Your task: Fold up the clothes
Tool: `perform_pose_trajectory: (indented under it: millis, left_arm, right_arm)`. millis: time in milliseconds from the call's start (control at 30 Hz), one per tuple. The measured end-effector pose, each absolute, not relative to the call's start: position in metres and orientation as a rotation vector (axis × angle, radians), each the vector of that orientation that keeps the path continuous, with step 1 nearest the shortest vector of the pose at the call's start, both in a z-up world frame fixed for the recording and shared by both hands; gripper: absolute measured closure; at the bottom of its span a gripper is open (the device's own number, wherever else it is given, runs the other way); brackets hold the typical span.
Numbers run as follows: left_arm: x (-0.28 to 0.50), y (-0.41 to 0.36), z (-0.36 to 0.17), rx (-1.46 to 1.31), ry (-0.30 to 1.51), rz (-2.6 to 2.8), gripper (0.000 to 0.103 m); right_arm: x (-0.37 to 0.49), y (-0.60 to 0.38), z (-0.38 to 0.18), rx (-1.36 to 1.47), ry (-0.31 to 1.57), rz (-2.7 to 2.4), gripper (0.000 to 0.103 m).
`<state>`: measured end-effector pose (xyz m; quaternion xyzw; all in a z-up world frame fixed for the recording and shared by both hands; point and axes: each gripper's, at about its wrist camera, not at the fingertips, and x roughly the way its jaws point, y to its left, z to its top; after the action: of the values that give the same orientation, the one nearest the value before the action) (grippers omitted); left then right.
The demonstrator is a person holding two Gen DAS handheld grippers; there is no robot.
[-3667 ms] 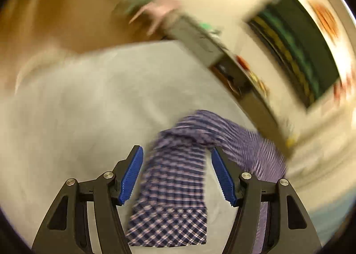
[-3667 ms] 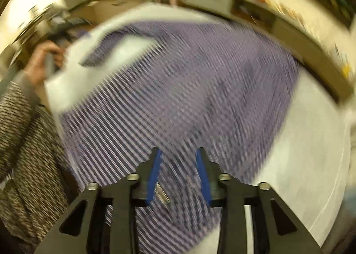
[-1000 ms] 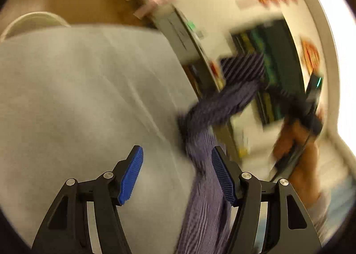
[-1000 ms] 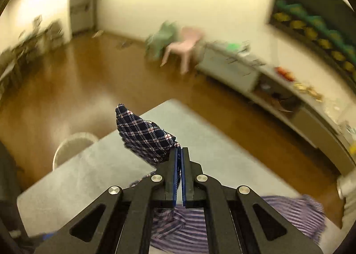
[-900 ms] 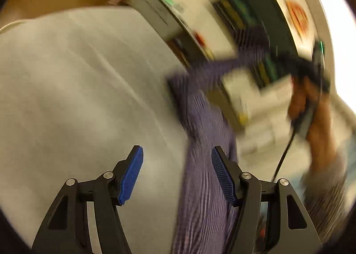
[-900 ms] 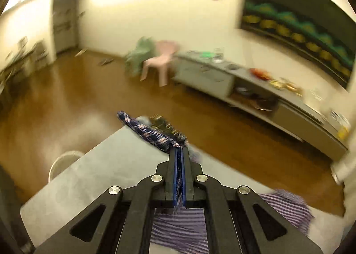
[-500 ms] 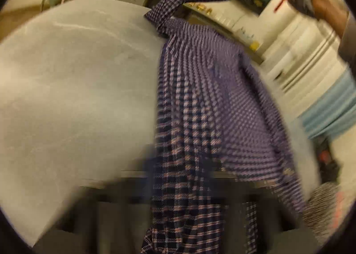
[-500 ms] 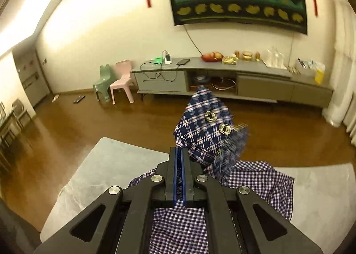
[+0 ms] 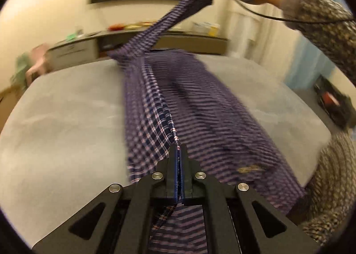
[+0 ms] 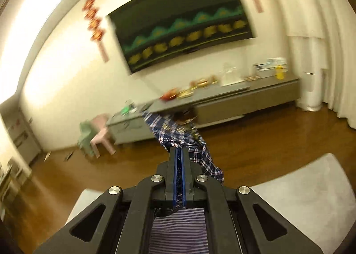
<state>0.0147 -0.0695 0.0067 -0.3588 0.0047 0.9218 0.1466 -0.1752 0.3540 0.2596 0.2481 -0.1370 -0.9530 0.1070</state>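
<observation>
Shirt (image 9: 209, 107) is stretched lengthwise across the table (image 9: 66, 120), clamped near by the left gripper (image 9: 178, 154), far and high by the right gripper (image 10: 178, 154).

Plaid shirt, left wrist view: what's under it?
The plaid shirt drapes over the grey table. Whatever the cloth covers is hidden; only bare tabletop shows around it.

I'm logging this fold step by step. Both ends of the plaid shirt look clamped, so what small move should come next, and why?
Probably draw the hand-held grippers apart. The left hand-held gripper and right one pinch the plaid shirt, which lies bunched on the grey table.
</observation>
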Motion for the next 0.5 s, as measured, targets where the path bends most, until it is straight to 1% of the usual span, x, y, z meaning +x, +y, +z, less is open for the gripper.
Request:
perform_pose_trajectory:
  millis: [100,200,267,300,333,367,433,500]
  left_arm:
    - [0.001,-0.039,-0.012,-1.161,0.077,2.519,0.099]
    - [-0.008,-0.036,-0.032,-1.296,0.02,2.421,0.097]
    - [-0.008,-0.05,-0.027,-1.291,-0.067,2.396,0.095]
    - [-0.01,-0.06,-0.018,-1.263,-0.141,2.372,0.089]
    - [-0.011,-0.074,-0.009,-1.237,-0.205,2.36,0.08]
    - [-0.016,-0.084,0.001,-1.214,-0.252,2.365,0.074]
    - [-0.027,-0.107,0.02,-1.171,-0.335,2.382,0.07]
    - [-0.056,-0.13,0.039,-1.161,-0.356,2.462,0.066]
  right_arm:
    - [-0.169,0.415,0.238,0.754,-0.462,-2.854,0.1]
    - [-0.162,0.454,0.2,0.823,-0.504,-2.85,0.1]
    - [-0.153,0.466,0.175,0.831,-0.536,-2.805,0.1]
    - [-0.146,0.468,0.168,0.816,-0.542,-2.782,0.1]
    - [-0.138,0.469,0.16,0.801,-0.548,-2.759,0.1]
    - [-0.13,0.47,0.153,0.786,-0.553,-2.737,0.1]
    - [-0.113,0.468,0.146,0.756,-0.561,-2.7,0.1]
    - [-0.093,0.464,0.141,0.726,-0.548,-2.673,0.1]
